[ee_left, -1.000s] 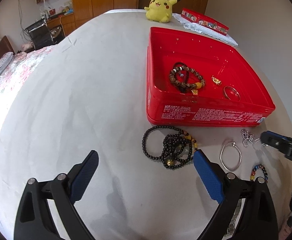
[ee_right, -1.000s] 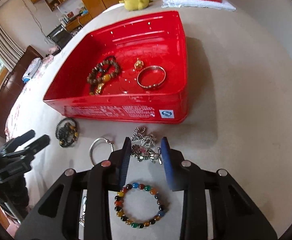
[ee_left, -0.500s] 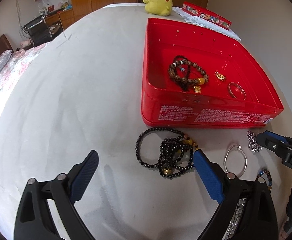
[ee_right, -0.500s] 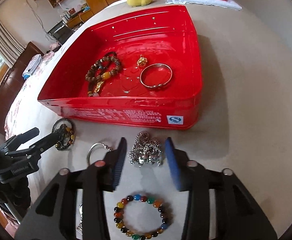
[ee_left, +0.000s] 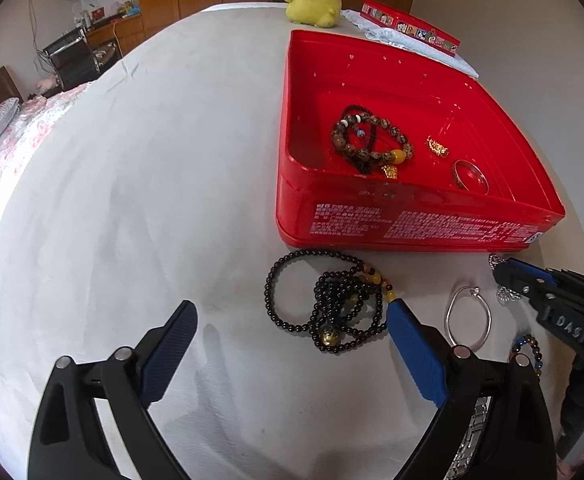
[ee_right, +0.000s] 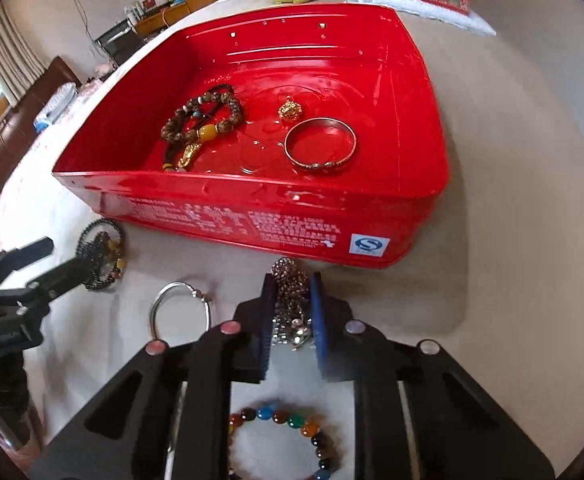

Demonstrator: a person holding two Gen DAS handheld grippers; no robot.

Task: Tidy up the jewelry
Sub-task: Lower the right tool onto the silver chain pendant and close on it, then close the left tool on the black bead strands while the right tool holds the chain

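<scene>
Right tool [ee_right: 290, 312] now pinched onto silver chain bundle [ee_right: 289, 280], closer to red tin [ee_right: 275, 224]

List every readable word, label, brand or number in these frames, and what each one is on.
"DAS": on the right tool's black body; the rest is cut off.
White print on the red tin's front wall: too small to read.
Blue-and-white logo sticker on the tin: lettering not legible.

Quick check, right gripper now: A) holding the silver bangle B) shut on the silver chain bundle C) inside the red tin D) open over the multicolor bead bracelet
B: in the right wrist view the right gripper has both blue pads pressed against the silver chain bundle, on the cloth just in front of the red tin; the multicolor bead bracelet lies untouched behind the fingers.
</scene>
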